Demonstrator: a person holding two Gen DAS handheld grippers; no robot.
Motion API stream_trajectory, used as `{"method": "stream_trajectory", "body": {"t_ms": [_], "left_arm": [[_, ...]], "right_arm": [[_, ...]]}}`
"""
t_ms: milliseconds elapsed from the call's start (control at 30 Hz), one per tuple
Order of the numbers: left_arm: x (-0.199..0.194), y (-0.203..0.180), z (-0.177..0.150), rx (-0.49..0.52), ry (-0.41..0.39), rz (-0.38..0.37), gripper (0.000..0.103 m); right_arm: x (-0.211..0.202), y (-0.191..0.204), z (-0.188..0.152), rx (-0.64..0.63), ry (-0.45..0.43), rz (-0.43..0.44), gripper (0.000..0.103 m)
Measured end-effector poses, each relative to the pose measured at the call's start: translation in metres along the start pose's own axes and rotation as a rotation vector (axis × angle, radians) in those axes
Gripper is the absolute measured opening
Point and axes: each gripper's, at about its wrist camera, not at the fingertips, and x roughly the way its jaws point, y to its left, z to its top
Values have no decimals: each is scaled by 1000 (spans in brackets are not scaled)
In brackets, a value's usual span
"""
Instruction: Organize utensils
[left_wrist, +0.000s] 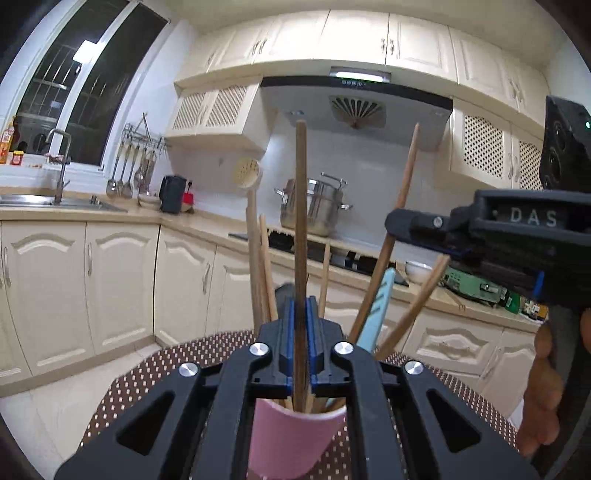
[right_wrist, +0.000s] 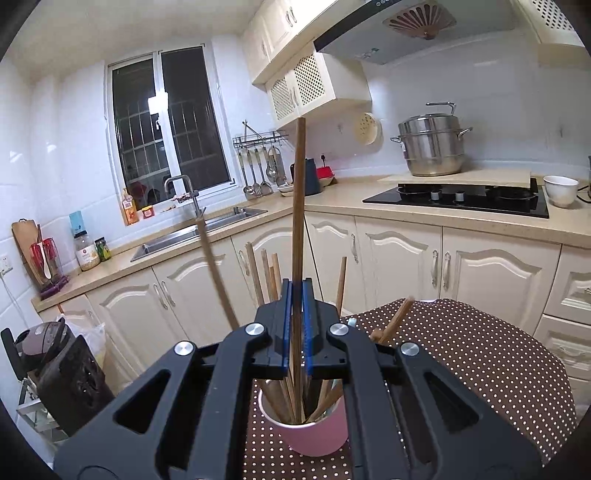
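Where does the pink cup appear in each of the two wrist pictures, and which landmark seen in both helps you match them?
Left wrist: the pink cup sits at bottom centre, below the left gripper, on the dotted tablecloth.
Right wrist: the pink cup again sits at bottom centre, below the right gripper.
Shared landmark: the steel steamer pot by the hob.

A brown, white-dotted cloth covers the tabletop (right_wrist: 461, 354). A pink cup (right_wrist: 310, 432) stands directly on it, apparently near the edge, with wooden sticks inside.
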Motion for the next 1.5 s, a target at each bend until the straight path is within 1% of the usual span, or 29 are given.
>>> {"method": "stream_trajectory", "body": {"t_ms": [133, 167, 200, 233, 300, 333, 400, 500, 567, 633, 700, 833, 933, 1000, 1133, 1200, 1267, 1367, 1500], "left_arm": [[-6, 3, -3, -3, 26, 5, 6], [-7, 4, -2, -10, 39, -1, 7], [-7, 6, -2, -17, 63, -6, 9], [-7, 7, -1, -22, 77, -4, 22], [-12, 10, 1, -42, 74, -7, 40], [-18, 12, 2, -52, 55, -5, 44], [-24, 14, 4, -53, 50, 2, 51], [-33, 16, 7, -56, 53, 15, 53], [-39, 19, 10, -55, 61, 48, 57], [-43, 21, 13, -49, 83, 87, 61], [-47, 23, 14, -30, 118, 132, 62], [-54, 21, 20, 20, 164, 229, 65], [-62, 20, 24, 39, 191, 266, 67], [-68, 19, 27, 51, 208, 289, 68], [-82, 15, 33, 61, 222, 303, 68], [-89, 13, 37, 63, 222, 302, 68], [-98, 9, 40, 69, 219, 303, 70], [-108, 4, 45, 88, 215, 295, 72], [-129, -4, 50, 111, 187, 310, 74]], "right_arm": [[2, 6, -7, -16, 10, -17, 6], [3, 8, -9, -23, 15, -25, 6], [3, 9, -11, -28, 19, -30, 6], [4, 9, -13, -29, 22, -34, 6], [4, 10, -17, -29, 28, -40, 6], [5, 11, -19, -29, 32, -44, 7], [5, 11, -22, -28, 38, -49, 7], [7, 13, -27, -35, 52, -58, 7], [8, 15, -32, -48, 60, -71, 7], [9, 16, -36, -52, 70, -76, 7], [11, 16, -41, -52, 78, -82, 7], [13, 17, -47, -50, 93, -88, 7], [17, 19, -53, -53, 128, -84, 7], [15, 21, -56, -53, 120, -96, 8], [6, 21, -55, -11, 121, -97, 8], [-1, 21, -53, -1, 104, -94, 18], [-12, 23, -50, 13, 71, -81, 54], [-22, 26, -47, 13, 56, -75, 54], [-37, 26, -42, 31, 33, -74, 55]]}}
